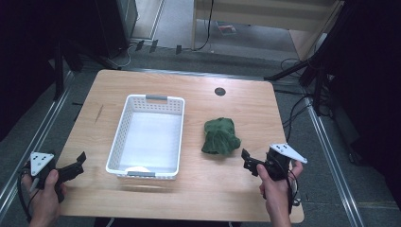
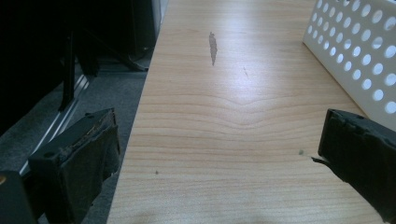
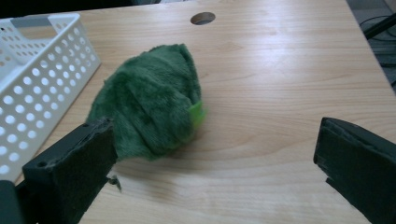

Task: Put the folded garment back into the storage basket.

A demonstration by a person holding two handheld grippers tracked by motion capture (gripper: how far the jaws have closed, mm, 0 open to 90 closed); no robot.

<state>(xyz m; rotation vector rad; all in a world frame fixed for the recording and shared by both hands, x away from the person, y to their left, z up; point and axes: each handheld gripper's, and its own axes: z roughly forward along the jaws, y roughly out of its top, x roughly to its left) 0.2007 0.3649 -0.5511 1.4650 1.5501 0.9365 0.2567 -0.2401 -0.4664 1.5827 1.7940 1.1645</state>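
On the wooden table (image 1: 142,85), a white perforated basket (image 1: 121,137) sits left of centre, long axis running near to far, with a grey handle at its far end and another at its near end. The basket interior is bare apart from a pale patch at the near end that cannot be identified. A crumpled green cloth (image 1: 220,136) lies on the table to the right of the basket, apart from it. In the right gripper view, a small bright-green tab shows at the cloth's right side. A round hole (image 1: 220,91) is set in the tabletop near the far edge, beyond the cloth.

The left gripper (image 1: 78,168) is held by the left hand (image 1: 45,196) at the near left corner of the table, just left of the basket. Its jaws are spread wide and hold nothing; in the left gripper view, bare tabletop lies between them, with the basket wall at the upper right and a dark streak (image 2: 213,46) in the wood farther off.

The right gripper (image 1: 247,158) is held by the right hand (image 1: 274,187) near the table's near right edge, just on the near side of the cloth. Its jaws are also spread wide and hold nothing. In the right gripper view, the cloth (image 3: 149,105) lies ahead of the jaws, toward the left one, not between them, with the basket (image 3: 37,74) at far left.
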